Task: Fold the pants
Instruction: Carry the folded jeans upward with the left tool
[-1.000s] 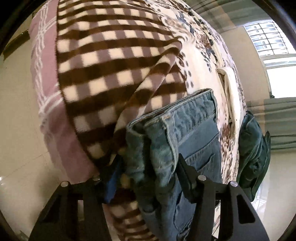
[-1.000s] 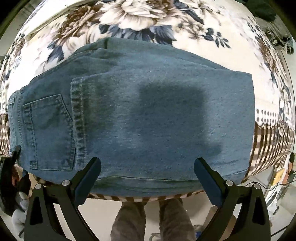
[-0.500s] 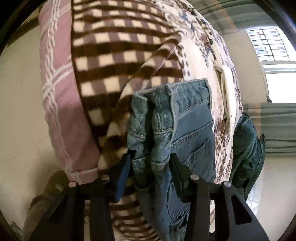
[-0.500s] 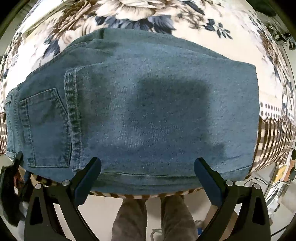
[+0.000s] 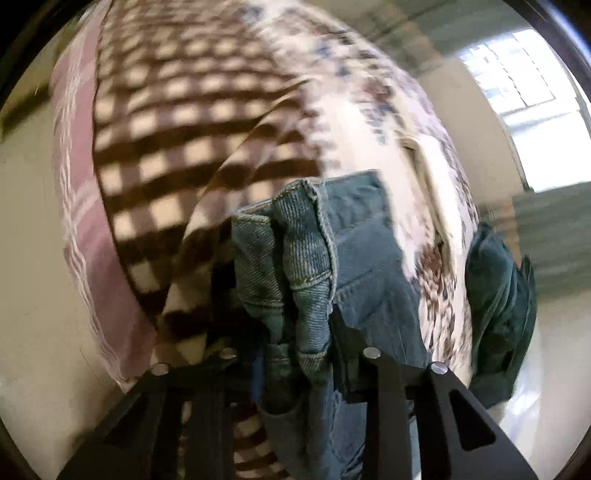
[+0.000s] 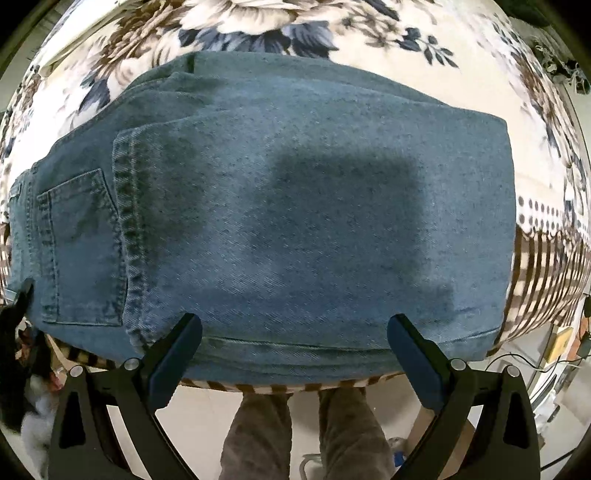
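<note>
Blue jeans (image 6: 280, 206) lie folded flat on the bed, back pocket (image 6: 77, 243) at the left. My right gripper (image 6: 293, 328) points straight down over their near edge, open wide, with its fingers apart from the cloth. In the left wrist view the jeans' bunched waistband end (image 5: 295, 258) hangs over the bed's edge. My left gripper (image 5: 295, 339) is closing on that bunch, and the denim is squeezed between its jaws. The left finger is mostly hidden in shadow behind the cloth.
The bed has a floral cover (image 6: 258, 22), a brown checked blanket (image 5: 166, 140) and a pink plaid sheet (image 5: 74, 184) down its side. A dark green garment (image 5: 495, 314) hangs at the far corner. The person's legs (image 6: 303, 435) stand at the bed's edge.
The left jaws have narrowed from either side of the waistband until they pinch it, and the denim has bunched up. The right gripper has stayed open in place.
</note>
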A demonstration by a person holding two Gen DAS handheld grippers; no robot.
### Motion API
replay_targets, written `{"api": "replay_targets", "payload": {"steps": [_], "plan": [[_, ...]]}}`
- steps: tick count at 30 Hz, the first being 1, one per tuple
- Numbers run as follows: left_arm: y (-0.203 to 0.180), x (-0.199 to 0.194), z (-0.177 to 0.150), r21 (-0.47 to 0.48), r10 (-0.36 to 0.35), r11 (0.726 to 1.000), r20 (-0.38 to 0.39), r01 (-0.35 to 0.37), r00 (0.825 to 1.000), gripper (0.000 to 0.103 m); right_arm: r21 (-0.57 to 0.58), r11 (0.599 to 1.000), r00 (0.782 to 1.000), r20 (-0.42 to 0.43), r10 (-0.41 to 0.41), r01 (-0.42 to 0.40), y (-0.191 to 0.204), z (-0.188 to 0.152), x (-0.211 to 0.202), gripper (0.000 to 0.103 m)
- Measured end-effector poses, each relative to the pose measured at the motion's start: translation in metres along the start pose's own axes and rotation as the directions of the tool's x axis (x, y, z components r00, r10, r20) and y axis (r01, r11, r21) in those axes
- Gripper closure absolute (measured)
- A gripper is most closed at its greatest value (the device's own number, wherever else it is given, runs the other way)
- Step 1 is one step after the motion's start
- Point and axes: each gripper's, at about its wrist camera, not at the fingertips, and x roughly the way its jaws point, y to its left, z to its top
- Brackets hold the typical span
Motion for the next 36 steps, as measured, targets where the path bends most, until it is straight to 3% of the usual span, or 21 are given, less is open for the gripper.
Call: {"api": "replay_targets", "payload": {"steps": [2, 5, 6, 9, 13, 15, 19, 22, 24, 28, 31, 32, 34, 36], "plan": [[0.018, 0.019, 0.008, -0.081, -0.010, 0.997, -0.033, 0.007, 0.999, 0.061, 0.003, 1.000, 1.000, 0.002, 0.005, -0.005, -0.007, -0.001, 0.000, 0.001], [0.022, 0.029, 0.014, -0.111, -0.023, 0.994, -0.015, 0.022, 1.000, 0.062, 0.008, 1.000, 1.000, 0.007, 0.009, -0.009, -0.019, -0.002, -0.002, 0.001], [0.017, 0.027, 0.013, -0.094, -0.010, 0.996, -0.001, 0.009, 1.000, 0.063, 0.009, 1.000, 1.000, 0.009, 0.010, -0.010, -0.024, -0.003, -0.003, 0.001], [-0.004, 0.008, 0.005, -0.011, 0.005, 1.000, 0.067, -0.004, 0.998, 0.078, 0.020, 1.000, 1.000, 0.017, 0.015, -0.015, -0.041, -0.005, -0.003, 0.001], [-0.043, -0.027, -0.006, 0.130, -0.052, 0.991, 0.123, 0.036, 0.991, 0.082, 0.029, 0.999, 0.998, 0.047, 0.032, -0.033, -0.073, -0.009, -0.009, 0.001], [-0.077, -0.042, -0.014, 0.233, -0.098, 0.970, 0.114, 0.070, 0.989, 0.082, 0.045, 0.998, 0.997, 0.060, 0.050, -0.053, -0.091, -0.012, -0.013, 0.001], [-0.146, -0.066, -0.043, 0.407, -0.188, 0.902, 0.070, 0.144, 0.980, 0.083, 0.091, 0.992, 0.993, 0.091, 0.080, -0.088, -0.140, -0.017, -0.023, 0.001], [-0.196, -0.077, -0.087, 0.523, -0.242, 0.828, 0.005, 0.204, 0.970, 0.083, 0.132, 0.986, 0.990, 0.116, 0.085, -0.100, -0.184, -0.021, -0.034, 0.001], [-0.230, -0.075, -0.130, 0.604, -0.255, 0.760, -0.059, 0.238, 0.965, 0.083, 0.170, 0.980, 0.988, 0.132, 0.079, -0.101, -0.221, -0.025, -0.041, 0.001], [-0.268, -0.056, -0.208, 0.684, -0.234, 0.665, -0.190, 0.300, 0.953, 0.083, 0.250, 0.964, 0.988, 0.145, 0.049, -0.085, -0.296, -0.036, -0.053, 0.001], [-0.285, -0.031, -0.269, 0.747, -0.174, 0.581, -0.274, 0.323, 0.946, 0.084, 0.311, 0.948, 0.991, 0.131, 0.036, -0.075, -0.349, -0.044, -0.048, 0.001], [-0.289, -0.016, -0.293, 0.774, -0.122, 0.545, -0.307, 0.322, 0.944, 0.083, 0.326, 0.942, 0.991, 0.127, 0.039, -0.078, -0.360, -0.045, -0.046, 0.001], [-0.289, 0.003, -0.323, 0.790, -0.046, 0.518, -0.357, 0.328, 0.933, 0.083, 0.365, 0.924, 0.990, 0.118, 0.073, -0.111, -0.390, -0.050, -0.040, 0.001], [-0.287, 0.027, -0.351, 0.821, 0.083, 0.480, -0.393, 0.309, 0.916, 0.079, 0.383, 0.912, 0.987, 0.124, 0.104, -0.144, -0.413, -0.054, -0.037, 0.001]]}}
